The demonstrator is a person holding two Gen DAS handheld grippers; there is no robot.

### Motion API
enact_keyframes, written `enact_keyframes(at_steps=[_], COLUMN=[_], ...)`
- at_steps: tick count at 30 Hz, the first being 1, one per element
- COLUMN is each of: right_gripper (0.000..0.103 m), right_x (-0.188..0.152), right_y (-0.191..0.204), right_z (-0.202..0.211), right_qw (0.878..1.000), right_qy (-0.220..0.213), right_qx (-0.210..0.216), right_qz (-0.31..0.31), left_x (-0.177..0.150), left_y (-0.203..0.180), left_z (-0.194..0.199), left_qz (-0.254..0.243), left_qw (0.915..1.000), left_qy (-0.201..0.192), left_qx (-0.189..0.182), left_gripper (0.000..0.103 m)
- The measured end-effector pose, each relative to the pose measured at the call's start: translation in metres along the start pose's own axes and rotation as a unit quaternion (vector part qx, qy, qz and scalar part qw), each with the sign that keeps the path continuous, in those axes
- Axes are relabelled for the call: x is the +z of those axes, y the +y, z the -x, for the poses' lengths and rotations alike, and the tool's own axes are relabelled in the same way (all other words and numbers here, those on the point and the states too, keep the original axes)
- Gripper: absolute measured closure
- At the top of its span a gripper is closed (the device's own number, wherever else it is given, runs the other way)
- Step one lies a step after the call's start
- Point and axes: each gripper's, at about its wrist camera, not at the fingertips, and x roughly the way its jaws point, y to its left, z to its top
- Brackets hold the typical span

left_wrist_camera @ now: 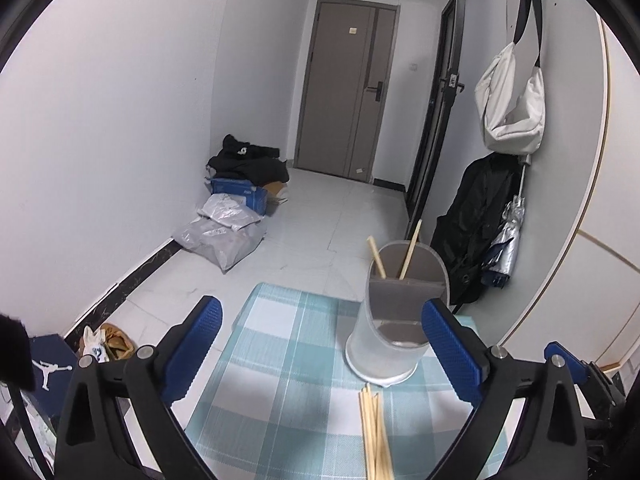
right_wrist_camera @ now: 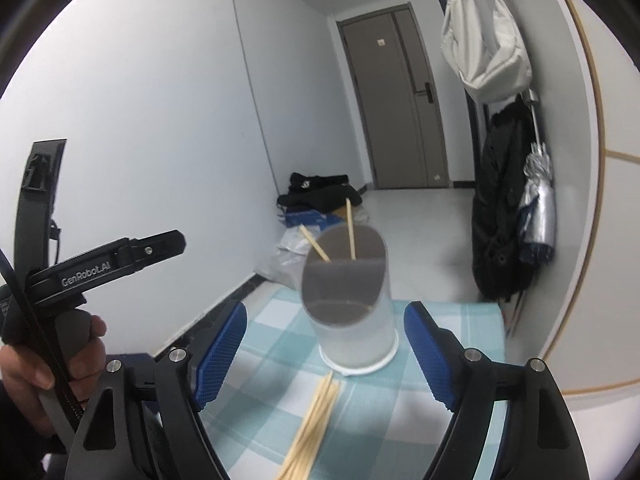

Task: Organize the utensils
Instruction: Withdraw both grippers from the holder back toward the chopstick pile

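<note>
A frosted cylindrical utensil holder (left_wrist_camera: 394, 320) (right_wrist_camera: 352, 312) with a grey divider stands on a teal checked cloth (left_wrist_camera: 280, 380) (right_wrist_camera: 280, 400). Two wooden chopsticks (left_wrist_camera: 410, 248) (right_wrist_camera: 351, 228) stand in its far compartment. A bundle of several loose chopsticks (left_wrist_camera: 374, 436) (right_wrist_camera: 312, 428) lies on the cloth in front of it. My left gripper (left_wrist_camera: 324, 344) is open and empty, above the cloth left of the holder. My right gripper (right_wrist_camera: 326, 354) is open and empty, just before the holder and above the bundle. The left gripper's body (right_wrist_camera: 100, 264) shows at the left of the right wrist view.
The cloth covers a small table with its far edge just past the holder. Beyond are a tiled floor, bags and boxes (left_wrist_camera: 236, 208) by the left wall, and a door (left_wrist_camera: 344, 92). A white bag (left_wrist_camera: 512, 100), dark coat and umbrella (right_wrist_camera: 538, 200) hang at right.
</note>
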Motion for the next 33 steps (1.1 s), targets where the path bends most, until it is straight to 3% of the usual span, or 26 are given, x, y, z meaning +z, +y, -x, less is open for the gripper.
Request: enact_keyframes(at_steps=[8, 19, 25, 33], right_gripper=[0.02, 0.02, 0.021, 0.027], right_x=[-0.03, -0.07, -0.087, -0.093], right_y=[-0.003, -0.017, -0.016, -0.013], right_z=[-0.012, -0.043, -0.065, -0.1], right_qw=[0.999, 0.992, 0.984, 0.973], right_qy=[0.03, 0.114, 0.168, 0.227], right_qx=[-0.037, -0.057, -0.062, -0.049], right_qz=[0.002, -0.012, -0.017, -0.02], left_x=[-0.023, -0.06, -0.058, -0.053], left_y=[0.005, 0.018, 0.031, 0.051], left_z=[-0.02, -0.056, -0.069, -0.082], left_qz=[0.014, 0.008, 0.019, 0.076], left_qw=[0.9994, 0.9952, 0.9926, 0.9871], left_qy=[0.032, 0.097, 0.12, 0.14], left_qx=[-0.007, -0.002, 0.004, 0.013], left_gripper=[0.005, 0.005, 0.005, 0.005])
